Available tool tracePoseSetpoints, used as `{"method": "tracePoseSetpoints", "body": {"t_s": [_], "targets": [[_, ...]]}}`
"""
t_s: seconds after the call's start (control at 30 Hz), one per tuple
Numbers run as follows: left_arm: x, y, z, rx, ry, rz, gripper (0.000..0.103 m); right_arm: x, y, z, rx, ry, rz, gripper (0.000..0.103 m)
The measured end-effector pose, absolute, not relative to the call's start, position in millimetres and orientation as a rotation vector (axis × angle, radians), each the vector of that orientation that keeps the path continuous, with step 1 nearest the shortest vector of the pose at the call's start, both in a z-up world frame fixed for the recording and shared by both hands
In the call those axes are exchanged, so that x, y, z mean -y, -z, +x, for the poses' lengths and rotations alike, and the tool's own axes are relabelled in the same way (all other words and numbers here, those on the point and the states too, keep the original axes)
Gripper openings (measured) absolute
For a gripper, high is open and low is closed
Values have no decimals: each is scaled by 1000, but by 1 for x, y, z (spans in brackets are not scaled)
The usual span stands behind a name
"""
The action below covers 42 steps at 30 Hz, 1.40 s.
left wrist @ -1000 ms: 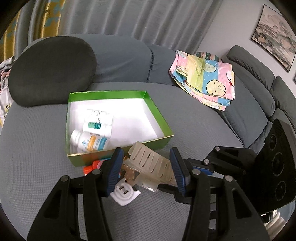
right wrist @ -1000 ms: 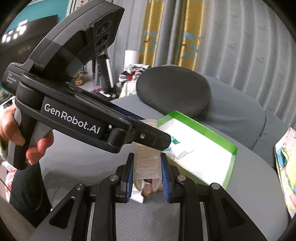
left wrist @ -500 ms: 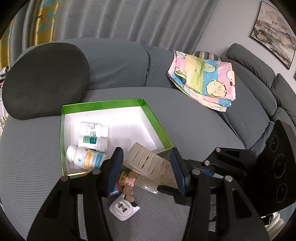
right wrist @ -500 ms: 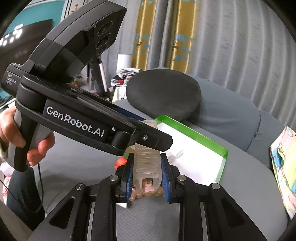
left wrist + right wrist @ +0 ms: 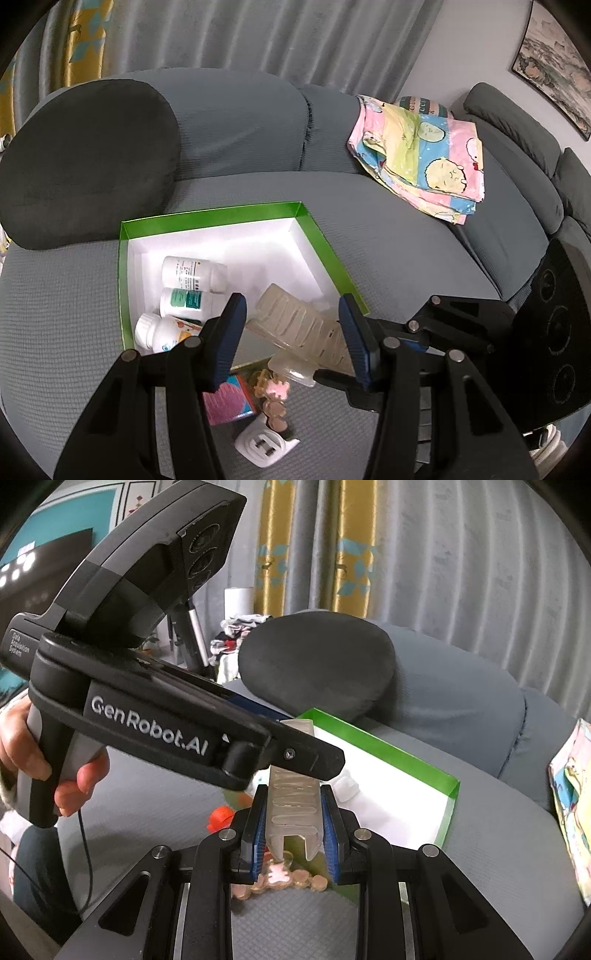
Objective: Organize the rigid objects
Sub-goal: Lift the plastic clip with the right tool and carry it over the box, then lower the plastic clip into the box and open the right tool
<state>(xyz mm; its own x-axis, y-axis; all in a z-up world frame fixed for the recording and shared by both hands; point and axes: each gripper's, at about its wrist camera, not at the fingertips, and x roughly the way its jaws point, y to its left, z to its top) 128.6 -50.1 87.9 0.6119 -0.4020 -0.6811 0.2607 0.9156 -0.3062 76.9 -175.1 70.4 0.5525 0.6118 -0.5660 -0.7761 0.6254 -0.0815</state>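
A clear plastic hair claw clip (image 5: 293, 805) is clamped between the blue pads of my right gripper (image 5: 294, 834), held above the near edge of a green-rimmed white box (image 5: 317, 236). In the left wrist view the clip (image 5: 303, 328) sits between the fingers of my open left gripper (image 5: 293, 332), which does not squeeze it. Three white pill bottles (image 5: 192, 275) lie in the box. A bead bracelet (image 5: 275, 398), a pink box (image 5: 229, 402) and a white plug (image 5: 264, 441) lie on the sofa in front of the box.
The grey sofa seat (image 5: 55, 302) carries a dark round cushion (image 5: 85, 162) behind the box and a folded colourful cloth (image 5: 421, 155) at the right. An orange object (image 5: 219, 818) lies left of the box. The person's hand (image 5: 44, 760) holds the left gripper's handle.
Both grippers and the clip have risen and moved toward the box; the clip now hangs over the box's near edge. More of the pink box, bracelet and plug show below.
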Motion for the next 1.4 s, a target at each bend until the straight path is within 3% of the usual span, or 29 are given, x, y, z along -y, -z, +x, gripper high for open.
{"method": "tracePoseSetpoints", "body": {"t_s": [1.4], "targets": [[28, -18, 213, -971, 316, -224, 50, 138, -10, 161, -710, -841, -318, 28]]}}
